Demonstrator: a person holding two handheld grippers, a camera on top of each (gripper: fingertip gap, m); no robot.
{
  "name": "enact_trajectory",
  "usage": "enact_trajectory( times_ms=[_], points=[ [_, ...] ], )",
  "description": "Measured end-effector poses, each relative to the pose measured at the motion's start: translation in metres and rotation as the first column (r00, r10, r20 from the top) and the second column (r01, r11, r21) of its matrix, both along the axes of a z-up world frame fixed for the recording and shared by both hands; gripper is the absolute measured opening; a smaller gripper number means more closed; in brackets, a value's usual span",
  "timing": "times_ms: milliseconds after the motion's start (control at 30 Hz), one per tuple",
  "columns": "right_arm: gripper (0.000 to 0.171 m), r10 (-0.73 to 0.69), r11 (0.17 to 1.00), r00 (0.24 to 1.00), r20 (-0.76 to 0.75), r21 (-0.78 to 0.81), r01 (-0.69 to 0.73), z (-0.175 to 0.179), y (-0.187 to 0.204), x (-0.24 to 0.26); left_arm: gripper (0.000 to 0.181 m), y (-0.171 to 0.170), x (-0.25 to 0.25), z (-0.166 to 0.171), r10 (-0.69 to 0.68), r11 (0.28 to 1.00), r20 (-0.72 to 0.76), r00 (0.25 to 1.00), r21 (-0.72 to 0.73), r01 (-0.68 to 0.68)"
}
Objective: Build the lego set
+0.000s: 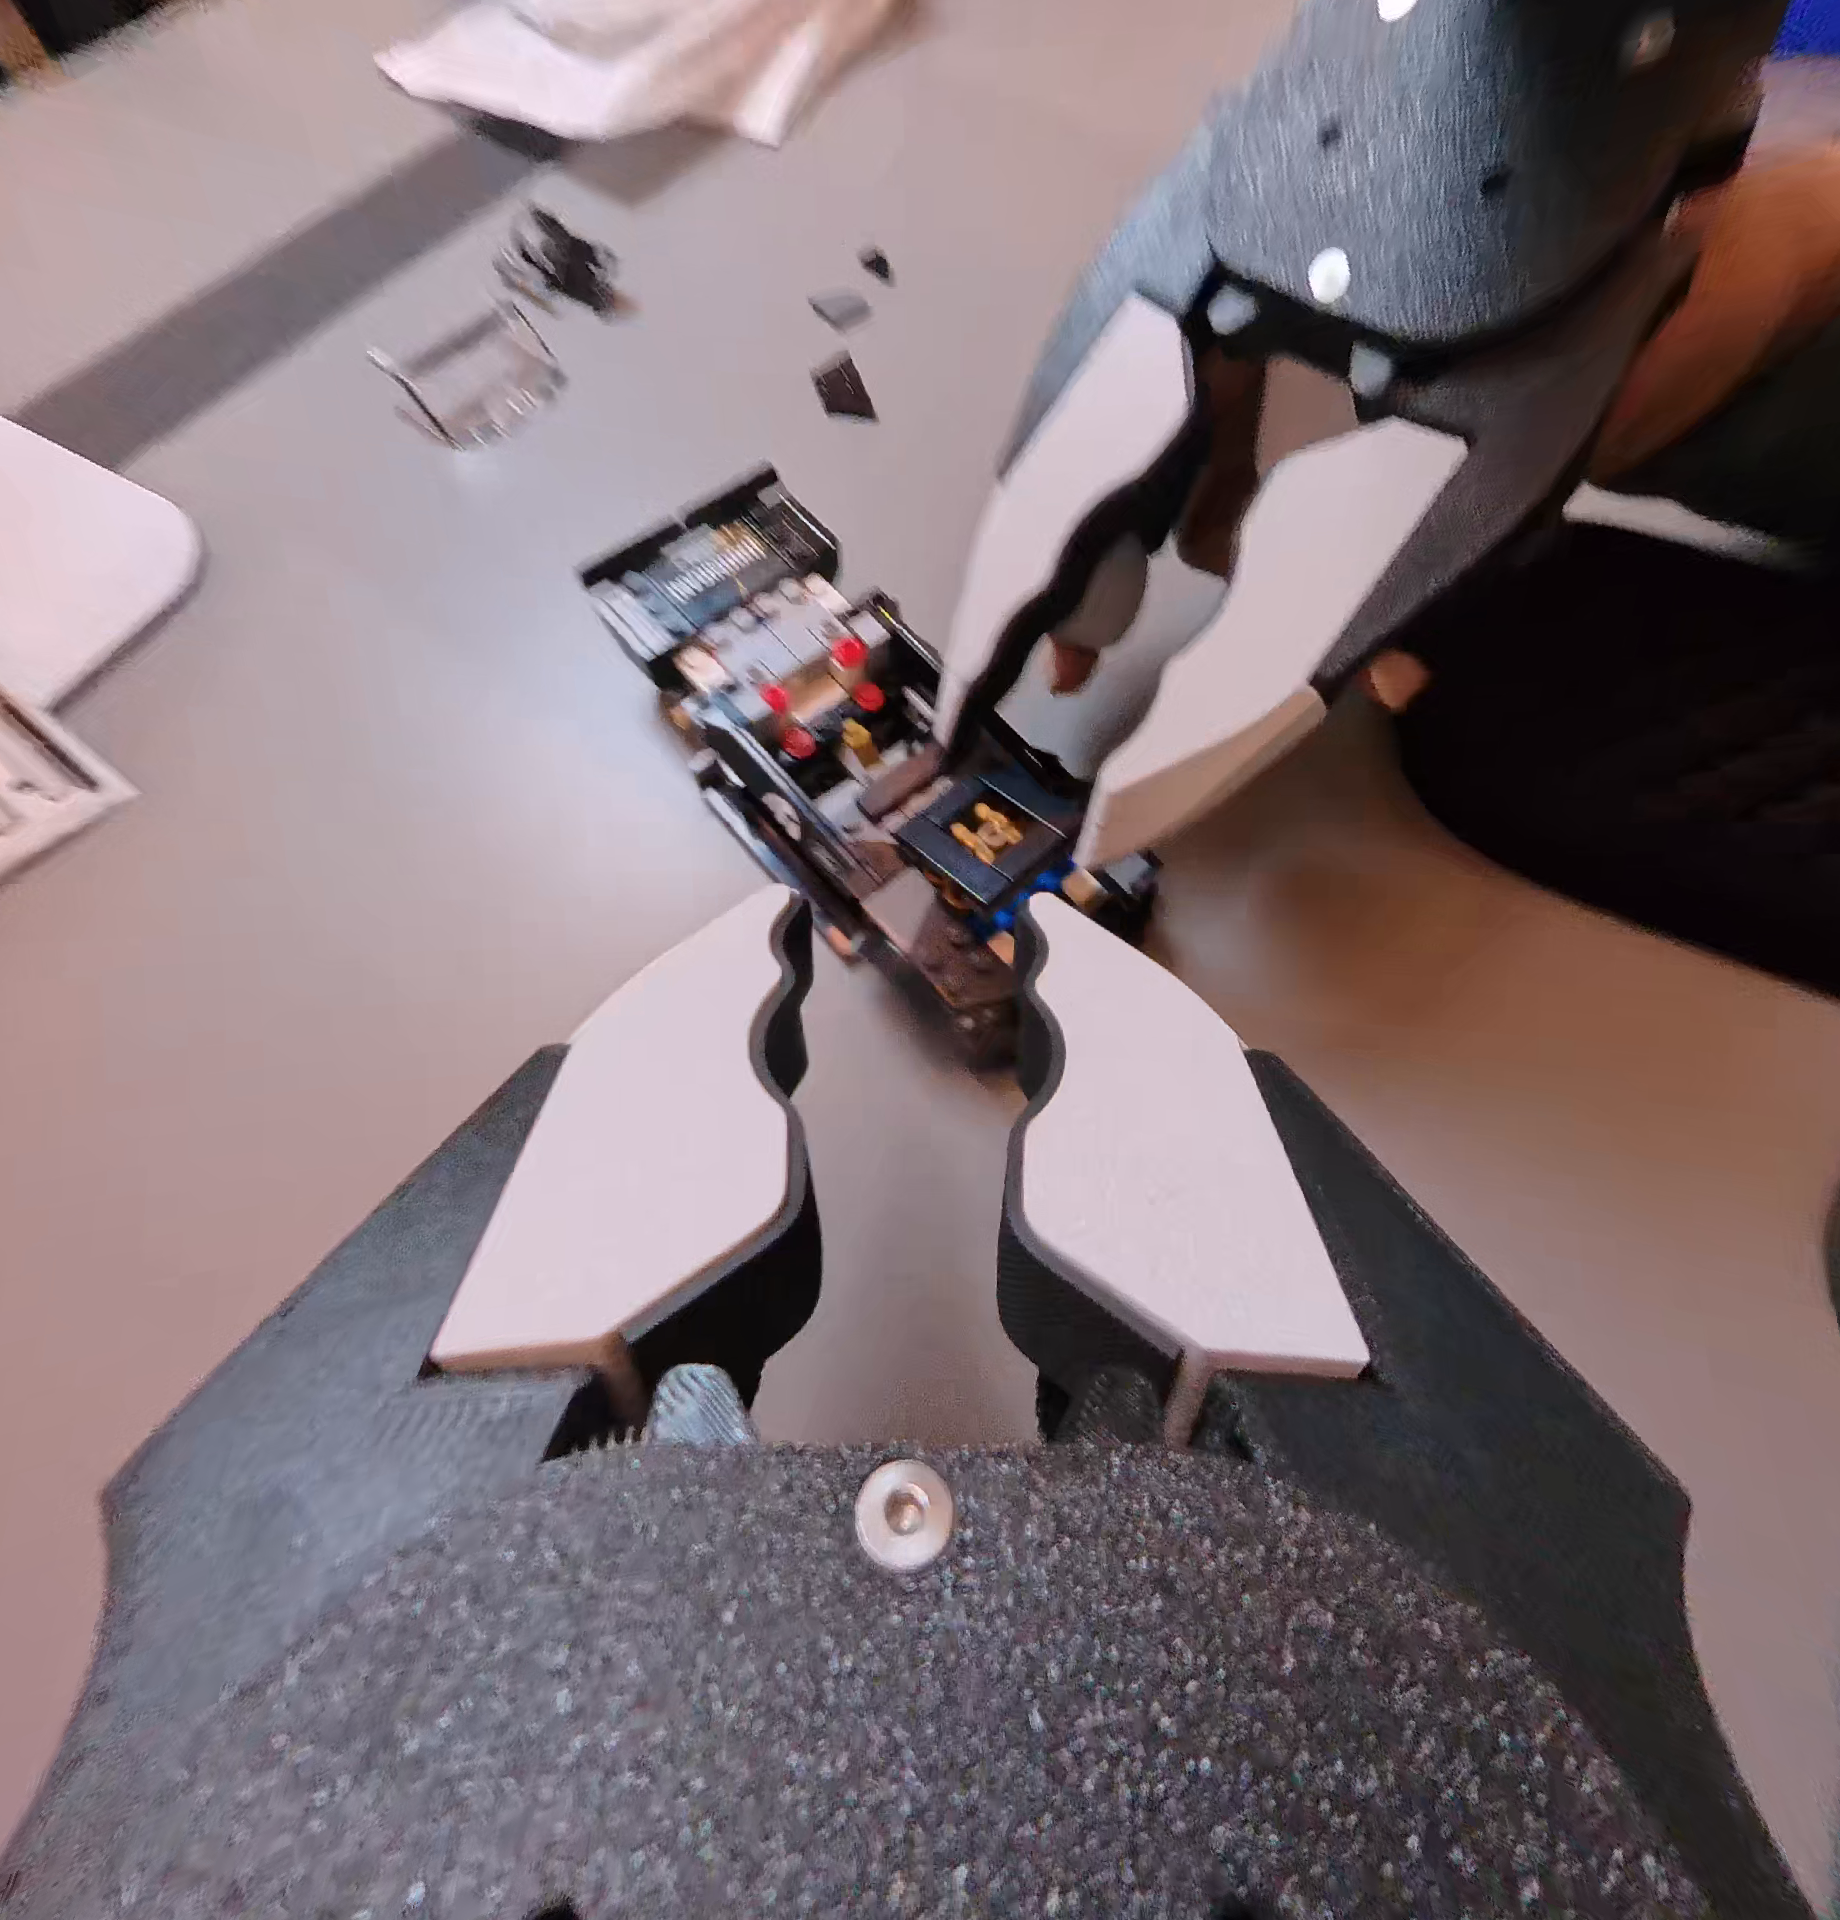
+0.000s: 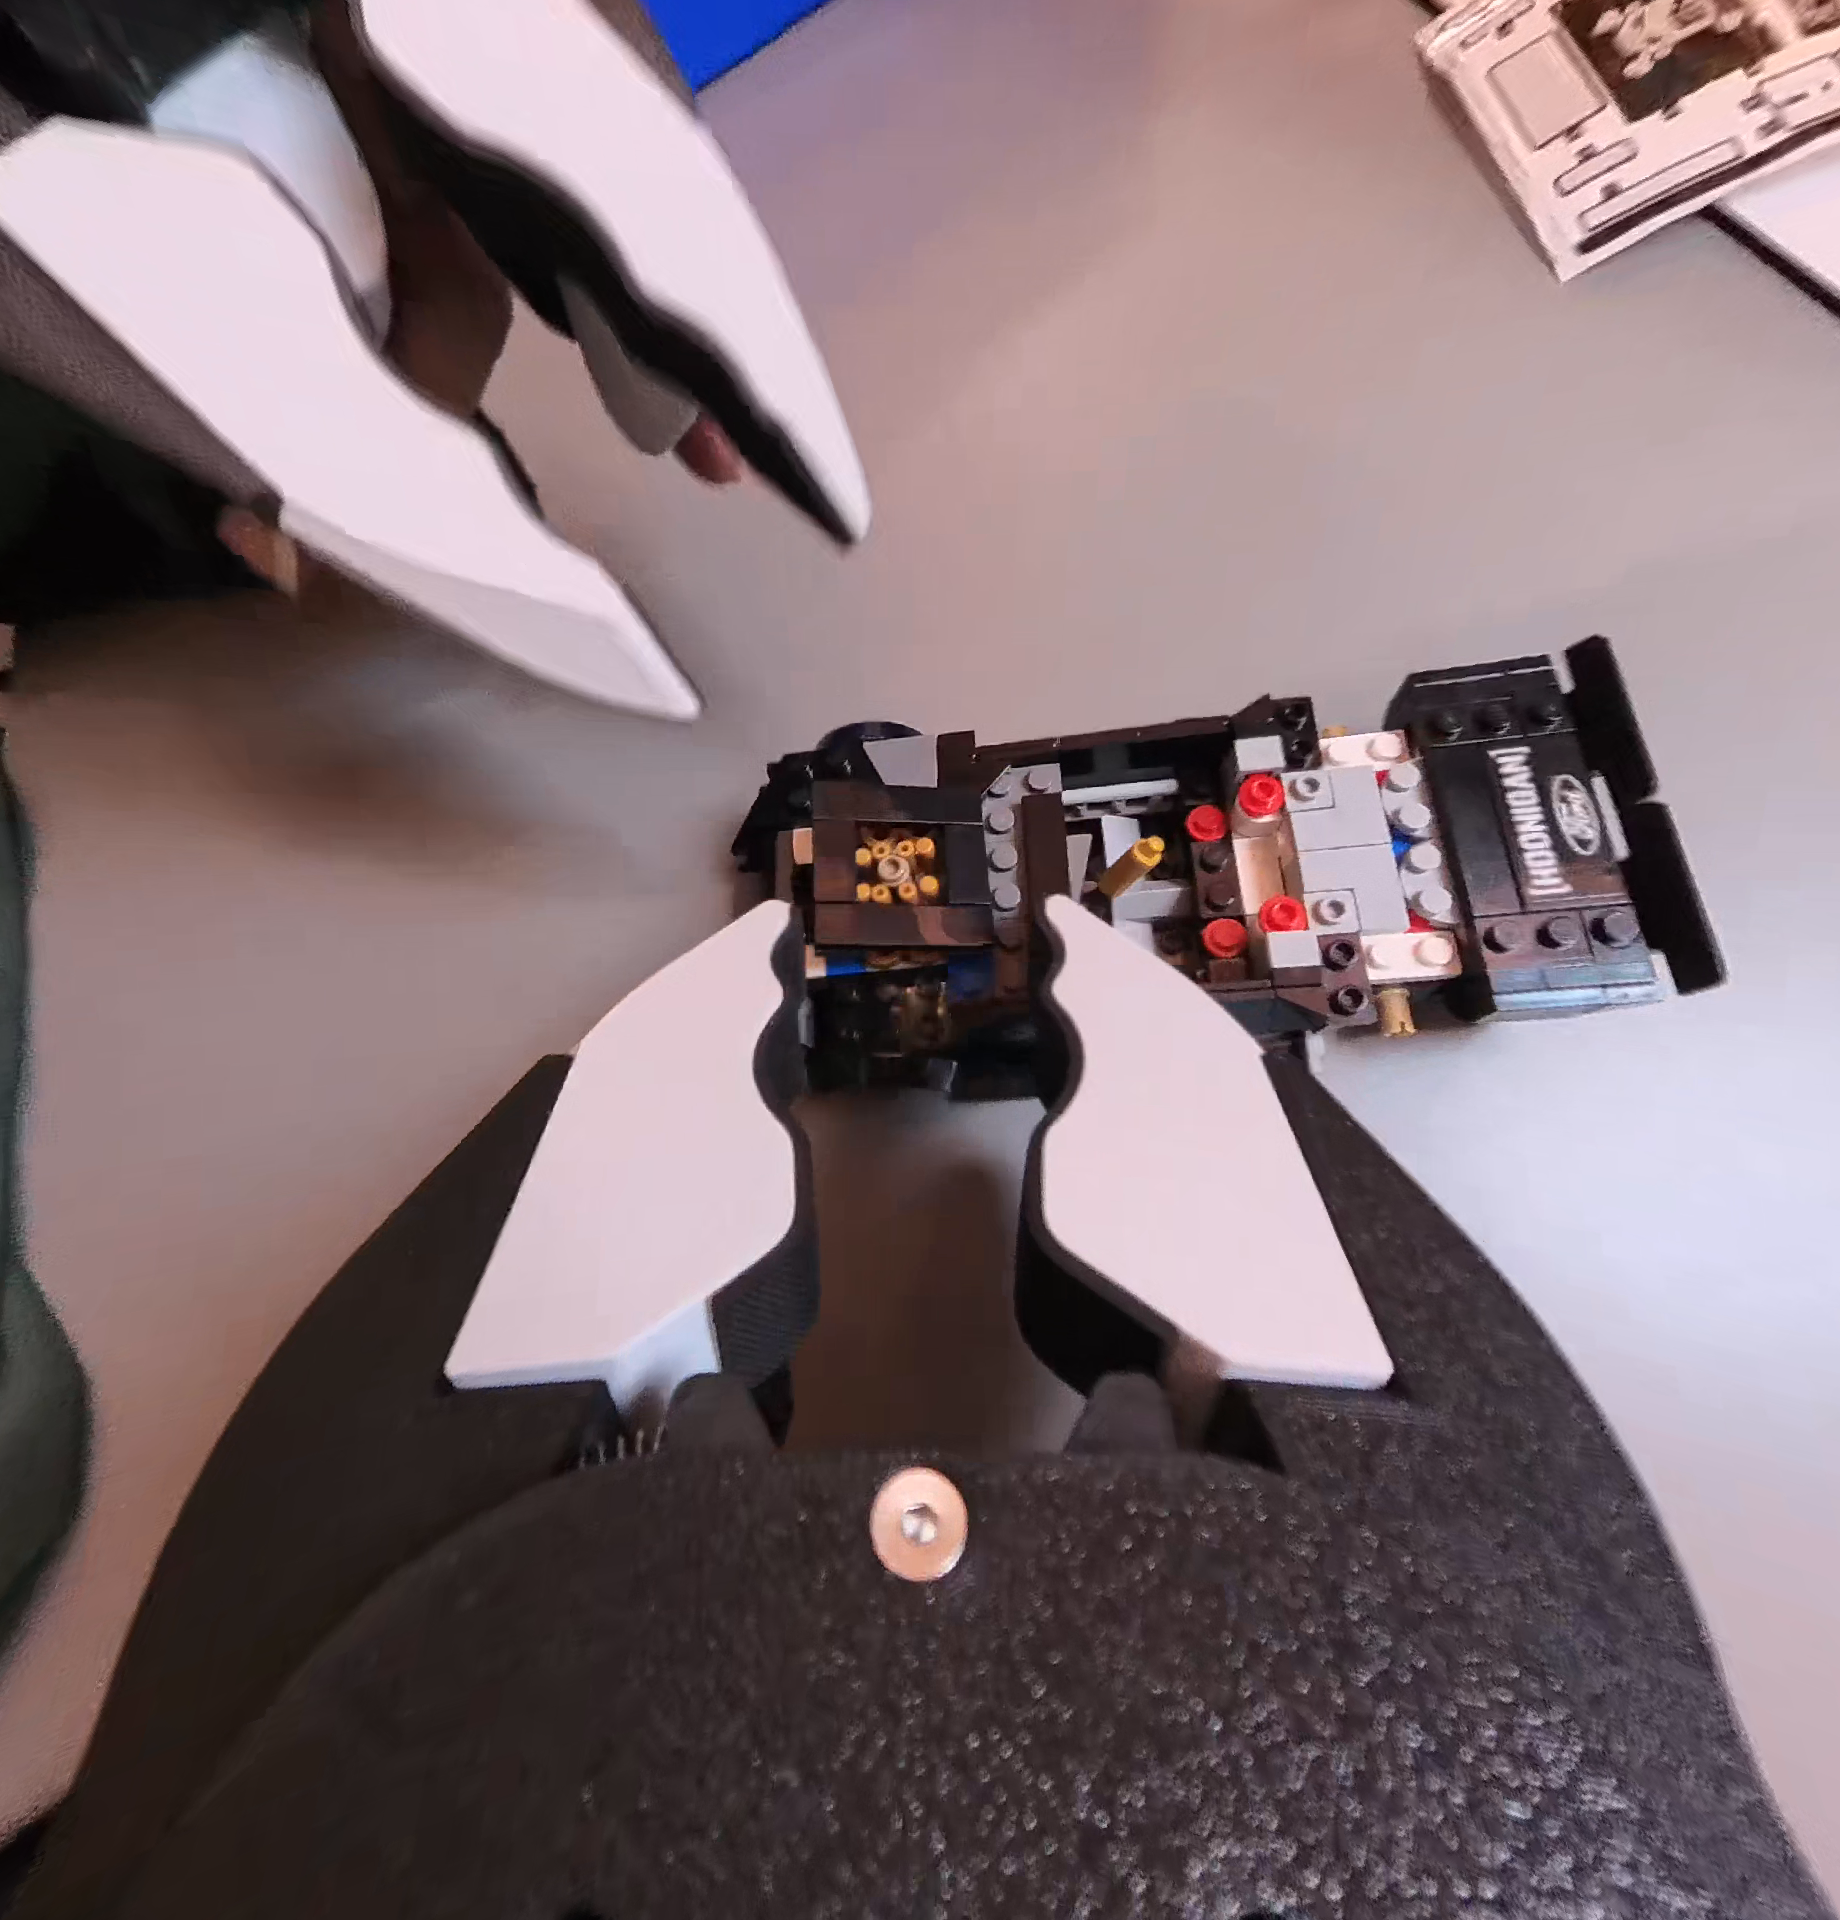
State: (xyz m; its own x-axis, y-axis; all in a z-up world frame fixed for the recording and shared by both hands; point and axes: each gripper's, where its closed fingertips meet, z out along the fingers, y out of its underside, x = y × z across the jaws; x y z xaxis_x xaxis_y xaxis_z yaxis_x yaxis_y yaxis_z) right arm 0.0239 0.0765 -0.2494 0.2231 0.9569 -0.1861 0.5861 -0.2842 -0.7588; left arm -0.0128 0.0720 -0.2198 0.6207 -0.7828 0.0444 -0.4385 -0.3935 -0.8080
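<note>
One half-built black lego car (image 2: pixel 1238 883) lies mid-frame on the grey table (image 2: pixel 1311 416), its long axis running left to right in the right wrist view, spoiler end toward the right edge. Four red studs and a gold cluster show. The right gripper (image 2: pixel 921 920) straddles its left end, fingers apart; the left gripper (image 1: pixel 911 920), also parted, brackets the same end.

My left wrist view looks steeply down along its fingers, close over the grey tabletop (image 1: pixel 303 644). My right wrist view looks down closer, from the opposite side. Both share the half-built black brick car (image 1: pixel 791 665) (image 2: pixel 1311 862) and the printed instruction booklet (image 1: pixel 12 779) (image 2: pixel 1622 114).
</note>
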Motion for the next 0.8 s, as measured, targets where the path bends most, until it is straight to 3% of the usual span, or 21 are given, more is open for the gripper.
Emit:
enact_trajectory(
  times_ms=[133,267,433,800],
  points=[
    [0.035,-0.006,1.000,0.999,0.039,0.011,0.006,-0.001,-0.002,-0.001,0.037,0.018,-0.017,0.014,0.079,0.993,0.095,0.992,0.078,-0.086],
    [0.033,0.003,0.992,0.998,0.070,0.128,-0.012,-0.001,-0.003,-0.004,0.036,0.029,-0.032,0.010,0.119,0.985,0.142,0.983,0.106,-0.134],
    [0.033,0.038,0.953,0.988,0.149,0.291,-0.080,-0.001,-0.005,-0.002,0.036,0.032,-0.037,-0.007,0.140,0.987,0.181,0.974,0.052,-0.151],
    [0.039,0.049,0.968,0.988,0.146,0.238,-0.083,-0.001,-0.004,-0.002,0.035,0.025,-0.035,-0.019,0.104,0.993,0.142,0.984,0.044,-0.111]
  ],
)
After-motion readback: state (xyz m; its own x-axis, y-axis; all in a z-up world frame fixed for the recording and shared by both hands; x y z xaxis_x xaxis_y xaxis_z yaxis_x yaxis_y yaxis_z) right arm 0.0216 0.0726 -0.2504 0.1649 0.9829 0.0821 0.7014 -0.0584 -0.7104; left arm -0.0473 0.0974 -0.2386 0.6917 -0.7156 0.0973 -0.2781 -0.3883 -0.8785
